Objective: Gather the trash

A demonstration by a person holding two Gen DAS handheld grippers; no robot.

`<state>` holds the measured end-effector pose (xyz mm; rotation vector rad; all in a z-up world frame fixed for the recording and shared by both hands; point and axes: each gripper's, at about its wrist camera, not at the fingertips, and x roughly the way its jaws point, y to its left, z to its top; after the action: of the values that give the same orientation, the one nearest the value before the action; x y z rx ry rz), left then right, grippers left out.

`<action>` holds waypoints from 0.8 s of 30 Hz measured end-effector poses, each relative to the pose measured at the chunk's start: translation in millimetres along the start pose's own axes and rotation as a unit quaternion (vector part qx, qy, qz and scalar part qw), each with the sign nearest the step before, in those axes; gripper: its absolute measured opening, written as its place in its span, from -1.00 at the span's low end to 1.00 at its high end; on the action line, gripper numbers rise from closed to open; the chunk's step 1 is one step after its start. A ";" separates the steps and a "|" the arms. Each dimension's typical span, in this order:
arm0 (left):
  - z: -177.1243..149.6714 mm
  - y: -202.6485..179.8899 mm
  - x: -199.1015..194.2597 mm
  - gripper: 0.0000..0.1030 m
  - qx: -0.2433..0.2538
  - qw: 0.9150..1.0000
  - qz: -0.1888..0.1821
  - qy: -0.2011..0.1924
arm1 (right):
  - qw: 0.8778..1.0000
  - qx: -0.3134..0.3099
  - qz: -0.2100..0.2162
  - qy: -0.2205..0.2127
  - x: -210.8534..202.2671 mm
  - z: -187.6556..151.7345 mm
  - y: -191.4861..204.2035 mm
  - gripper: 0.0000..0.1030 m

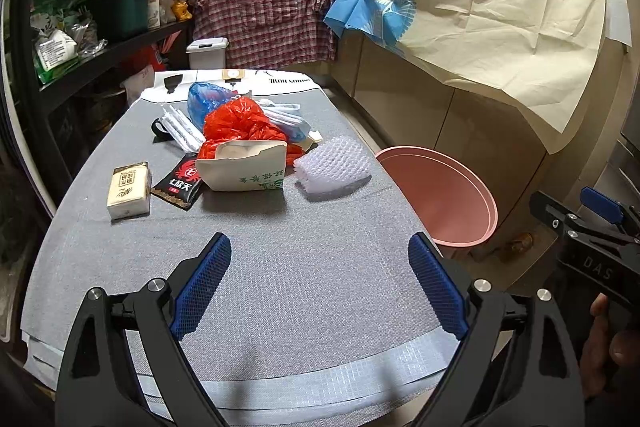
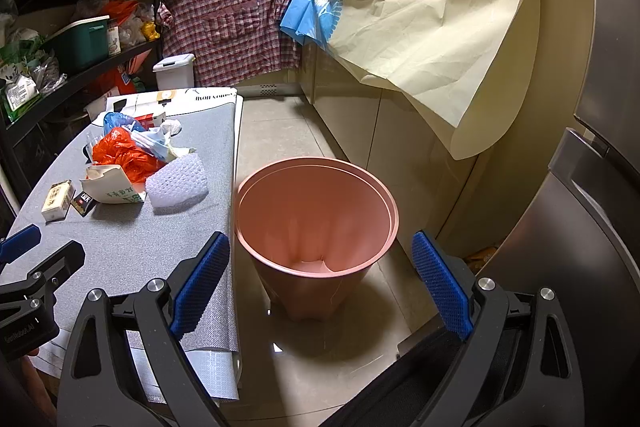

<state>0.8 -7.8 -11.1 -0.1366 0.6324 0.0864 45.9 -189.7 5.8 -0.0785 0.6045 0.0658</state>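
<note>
Trash lies in a heap on the grey table (image 1: 280,267): a red plastic bag (image 1: 240,125), a blue plastic bag (image 1: 204,99), a torn paper bag (image 1: 244,169), white foam netting (image 1: 332,167), a black snack packet (image 1: 178,185), a beige tissue pack (image 1: 129,190) and white wrappers (image 1: 182,127). A pink bin (image 2: 316,211) stands on the floor right of the table. My left gripper (image 1: 320,283) is open and empty over the near table. My right gripper (image 2: 320,281) is open and empty above the bin's near side.
A dark shelf unit (image 1: 100,27) full of goods stands left of the table. A small white bin (image 1: 206,53) sits behind it. Cloth-draped counters (image 1: 480,19) run along the back and right. A steel fridge (image 2: 592,207) stands at the right.
</note>
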 end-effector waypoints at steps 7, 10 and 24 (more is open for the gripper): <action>0.1 -0.5 0.0 0.70 0.000 1.000 0.000 0.000 | 1.000 0.000 0.000 0.000 -0.3 0.0 0.2 0.76; 0.5 -0.6 -0.4 0.70 0.000 1.000 -0.001 0.000 | 1.000 0.000 0.001 0.000 -0.3 -0.2 0.3 0.76; -0.1 -3.9 -4.7 0.68 -0.007 1.000 -0.004 0.007 | 1.000 0.001 0.003 0.002 -0.7 -0.1 1.1 0.76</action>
<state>-2.6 -11.8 -8.0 -0.1539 0.6445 0.0831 45.2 -188.7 6.0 -0.0750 0.6085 0.0708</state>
